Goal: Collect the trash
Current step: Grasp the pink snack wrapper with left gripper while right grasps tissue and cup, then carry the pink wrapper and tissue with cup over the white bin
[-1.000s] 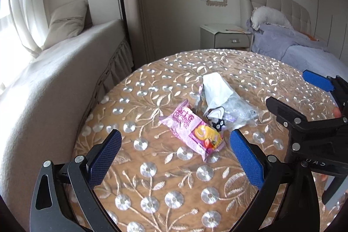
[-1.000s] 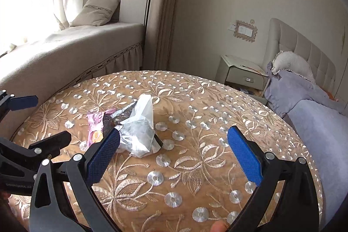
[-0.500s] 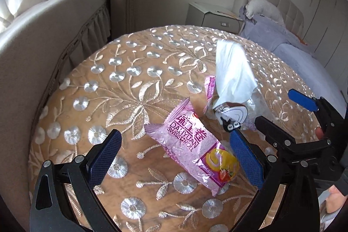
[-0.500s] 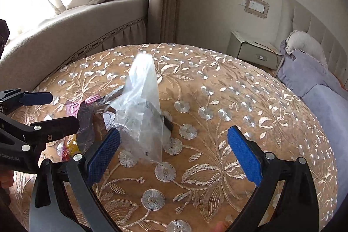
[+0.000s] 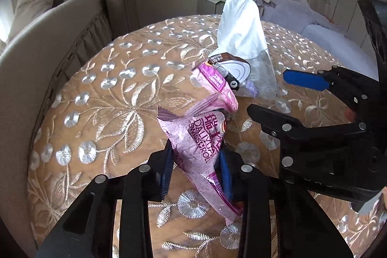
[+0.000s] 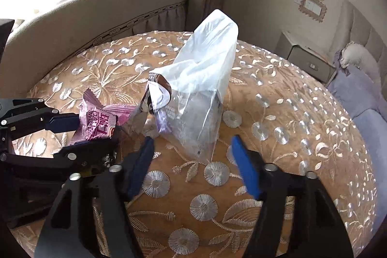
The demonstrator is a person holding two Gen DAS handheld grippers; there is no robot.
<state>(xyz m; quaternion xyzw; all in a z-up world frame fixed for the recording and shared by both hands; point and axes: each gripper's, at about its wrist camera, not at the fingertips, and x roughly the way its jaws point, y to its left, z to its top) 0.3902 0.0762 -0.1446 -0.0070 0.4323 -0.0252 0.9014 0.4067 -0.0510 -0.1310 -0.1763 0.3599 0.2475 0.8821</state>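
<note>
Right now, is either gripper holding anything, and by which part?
The left gripper has just closed on the pink wrapper, mid-length. The right gripper, also closing, holds nothing; the clear bag is untouched.

Embroidered tablecloth (image 6: 278,113), curved sofa (image 6: 96,6), nightstand (image 6: 307,59), perhaps a bed (image 6: 367,98).

Right hand-held gripper (image 6: 191,158) closing towards clear bag (image 6: 200,93) on bench (image 6: 302,127)
Blue pads flank bag's lower edge, not yet touching; left hand-held gripper (image 6: 79,134) pinches pink wrapper (image 6: 96,122).
</note>
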